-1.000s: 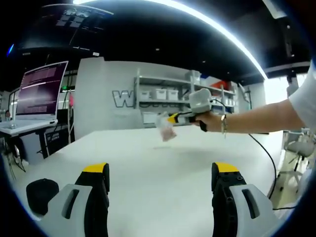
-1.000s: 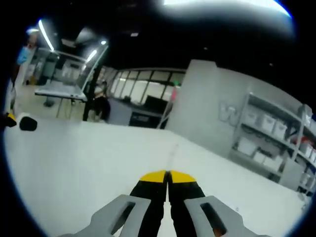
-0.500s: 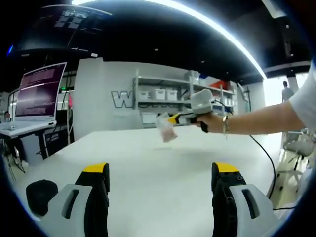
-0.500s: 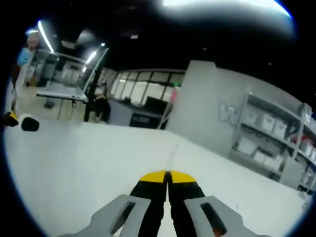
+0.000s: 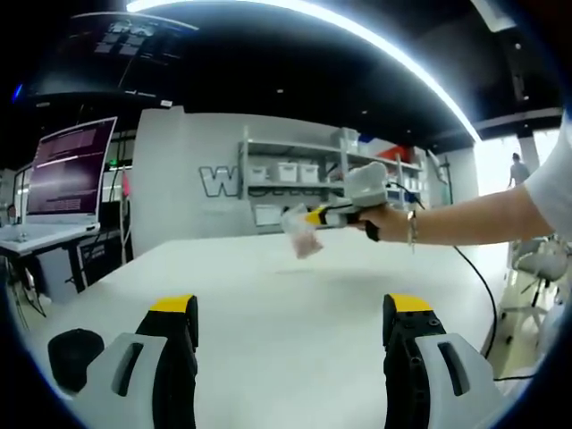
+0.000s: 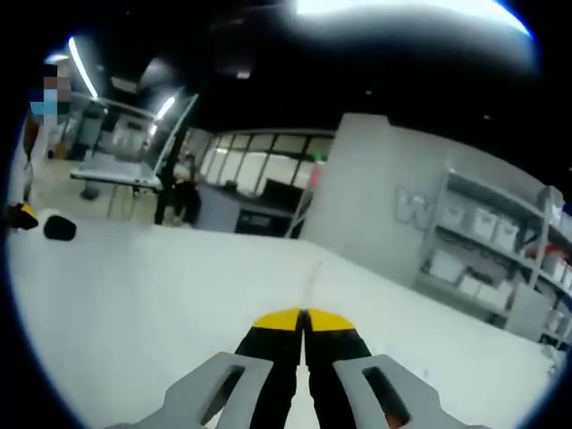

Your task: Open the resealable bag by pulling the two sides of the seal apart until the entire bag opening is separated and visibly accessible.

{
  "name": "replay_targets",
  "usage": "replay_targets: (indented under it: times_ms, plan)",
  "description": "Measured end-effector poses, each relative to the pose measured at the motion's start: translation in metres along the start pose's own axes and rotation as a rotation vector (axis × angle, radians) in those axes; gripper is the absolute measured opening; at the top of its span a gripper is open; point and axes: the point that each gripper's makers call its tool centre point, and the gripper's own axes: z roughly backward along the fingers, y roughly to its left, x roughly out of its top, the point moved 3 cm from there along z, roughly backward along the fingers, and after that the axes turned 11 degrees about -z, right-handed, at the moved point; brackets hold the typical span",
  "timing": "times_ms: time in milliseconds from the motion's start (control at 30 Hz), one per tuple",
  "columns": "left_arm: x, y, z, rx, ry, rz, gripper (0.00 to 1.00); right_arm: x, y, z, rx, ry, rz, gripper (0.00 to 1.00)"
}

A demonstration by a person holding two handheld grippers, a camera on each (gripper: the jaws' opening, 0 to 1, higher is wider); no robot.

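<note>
A small clear resealable bag hangs in the air above the white table, far ahead in the left gripper view. The right gripper, held by a person's hand, is shut on the bag's top edge. My left gripper stands wide open low over the table, nothing between its yellow-tipped fingers. In the right gripper view the right gripper has its jaws pressed together. A faint thin line of clear plastic runs out from the tips.
A black round object lies on the table by my left jaw. A lit monitor stands at the left, and shelves with white bins line the back wall. A black cable trails off the table's right side.
Both views have drifted slightly with the hands. The right gripper still holds the bag at about the same spot, and the left stays open.
</note>
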Motion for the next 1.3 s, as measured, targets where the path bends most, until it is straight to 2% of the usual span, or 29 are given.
replay_targets:
  times_ms: [500,767,1300]
  plan:
    - [0.006,-0.007,0.001,-0.01,-0.005,-0.01,0.83,-0.003,-0.004,0.019,-0.002,-0.013,-0.016,0.0]
    - [0.008,-0.008,0.0,-0.012,-0.006,-0.014,0.83,0.002,-0.001,0.028,0.009,-0.031,-0.016,0.0]
    - [0.012,-0.013,0.0,-0.02,-0.01,-0.02,0.83,-0.004,-0.001,0.043,0.022,-0.035,-0.035,0.0]
